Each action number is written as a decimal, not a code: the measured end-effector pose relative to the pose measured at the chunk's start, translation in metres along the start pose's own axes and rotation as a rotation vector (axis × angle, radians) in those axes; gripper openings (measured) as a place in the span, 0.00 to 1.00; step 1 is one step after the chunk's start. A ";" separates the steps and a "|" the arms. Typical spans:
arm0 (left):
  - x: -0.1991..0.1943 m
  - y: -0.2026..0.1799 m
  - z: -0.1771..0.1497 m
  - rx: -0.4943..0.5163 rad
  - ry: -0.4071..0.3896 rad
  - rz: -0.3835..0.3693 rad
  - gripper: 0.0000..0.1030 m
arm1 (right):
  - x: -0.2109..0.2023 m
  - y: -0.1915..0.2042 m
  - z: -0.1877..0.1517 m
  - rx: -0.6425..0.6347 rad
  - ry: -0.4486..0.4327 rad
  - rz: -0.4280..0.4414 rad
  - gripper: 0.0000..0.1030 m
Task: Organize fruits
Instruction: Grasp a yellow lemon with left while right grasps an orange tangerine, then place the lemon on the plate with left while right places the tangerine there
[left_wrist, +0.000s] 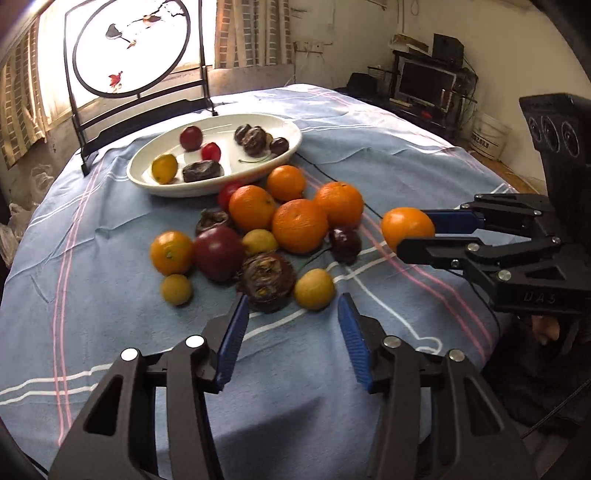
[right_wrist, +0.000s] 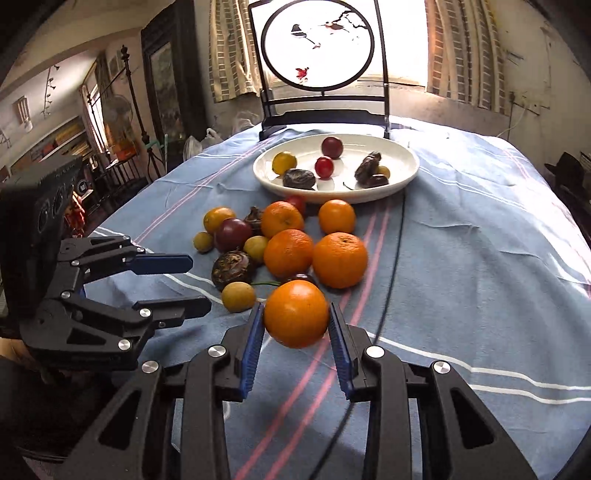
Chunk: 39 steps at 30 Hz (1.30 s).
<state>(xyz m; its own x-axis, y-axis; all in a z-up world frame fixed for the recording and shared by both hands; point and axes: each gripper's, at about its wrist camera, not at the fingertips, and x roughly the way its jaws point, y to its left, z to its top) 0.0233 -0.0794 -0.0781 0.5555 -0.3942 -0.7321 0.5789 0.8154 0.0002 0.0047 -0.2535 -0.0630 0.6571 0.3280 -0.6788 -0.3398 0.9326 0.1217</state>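
Fruit lies heaped on a round surface under a blue striped cloth (right_wrist: 461, 258), and the right claw (right_wrist: 297, 314) is clamped on one orange (right_wrist: 295, 314), its blue pads (right_wrist: 253, 347) pressed to the fruit's two sides. That orange sits at the near edge of the heap, close to the cloth; whether it rests on the cloth or hangs just above is hard to tell from either view. From the left wrist the same orange (left_wrist: 406, 225) shows between the right claw's fingers at the right side of the heap.

The left claw (left_wrist: 293, 334) stands apart with nothing between its pads, poised over bare cloth just in front of a dark wrinkled fruit (left_wrist: 266, 280) and a small yellow fruit (left_wrist: 314, 288).

The heap itself holds four more oranges (left_wrist: 299, 225) bunched together, a dark red plum (left_wrist: 218, 252), a smaller orange fruit (left_wrist: 171, 252) at its left, and several yellow and dark pieces around them.

Behind the heap a white oval dish (left_wrist: 177, 188) carries two red fruits (left_wrist: 191, 137), one yellow fruit (left_wrist: 164, 168) and some dark wrinkled ones. A black frame with a round painted panel (right_wrist: 320, 44) stands upright at the far edge, before a bright window with curtains.
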 end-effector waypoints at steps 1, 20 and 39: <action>0.005 -0.006 0.001 0.009 0.009 -0.007 0.34 | -0.003 -0.006 -0.002 0.013 0.001 -0.008 0.34; 0.040 -0.013 0.016 -0.051 0.054 0.025 0.31 | -0.014 -0.025 -0.021 0.074 -0.007 0.037 0.34; -0.020 0.057 0.036 -0.225 -0.119 -0.009 0.26 | -0.014 -0.031 0.026 0.040 -0.063 0.078 0.34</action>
<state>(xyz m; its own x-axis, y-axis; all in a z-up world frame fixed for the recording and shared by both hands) 0.0667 -0.0402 -0.0389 0.6253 -0.4378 -0.6460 0.4439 0.8804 -0.1669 0.0232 -0.2828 -0.0381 0.6712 0.4072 -0.6194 -0.3648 0.9089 0.2021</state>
